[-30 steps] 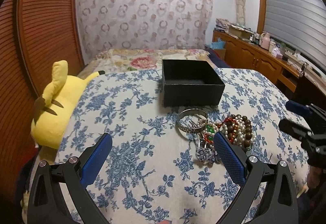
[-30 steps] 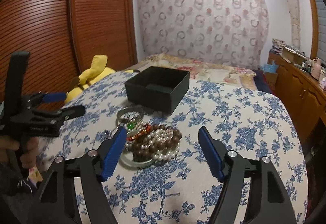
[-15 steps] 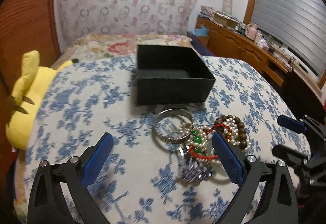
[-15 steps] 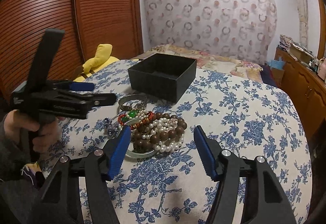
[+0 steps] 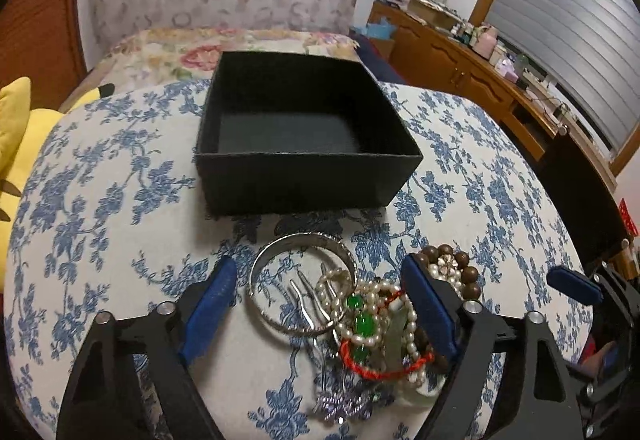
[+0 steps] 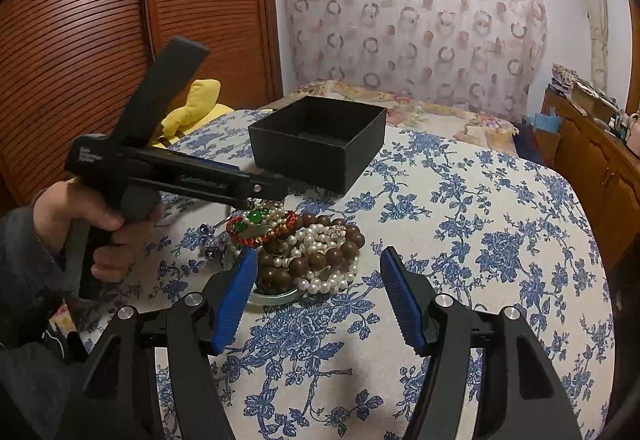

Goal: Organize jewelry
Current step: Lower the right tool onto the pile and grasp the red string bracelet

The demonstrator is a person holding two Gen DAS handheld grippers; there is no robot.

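A pile of jewelry (image 5: 380, 324) lies on the blue-flowered tablecloth: a silver bangle (image 5: 300, 280), pearl strands, brown wooden beads (image 6: 320, 260), a red cord with green beads (image 5: 362, 324), a purple piece (image 5: 344, 404). An open, empty black box (image 5: 304, 132) stands just behind it, also in the right wrist view (image 6: 320, 140). My left gripper (image 5: 320, 304) is open, its fingers straddling the bangle and pile. My right gripper (image 6: 316, 288) is open and empty, just in front of the pile.
A yellow plush toy (image 5: 16, 128) lies at the table's left edge. A wooden slatted wardrobe (image 6: 100, 20) stands left, a bed (image 5: 224, 48) behind, a wooden dresser (image 5: 480, 72) right. The left gripper (image 6: 192, 176) and hand show in the right wrist view.
My left gripper has moved forward and down over the jewelry pile, its fingers now around the bangle. My right gripper has crept slightly closer to the pile. Both stay open.
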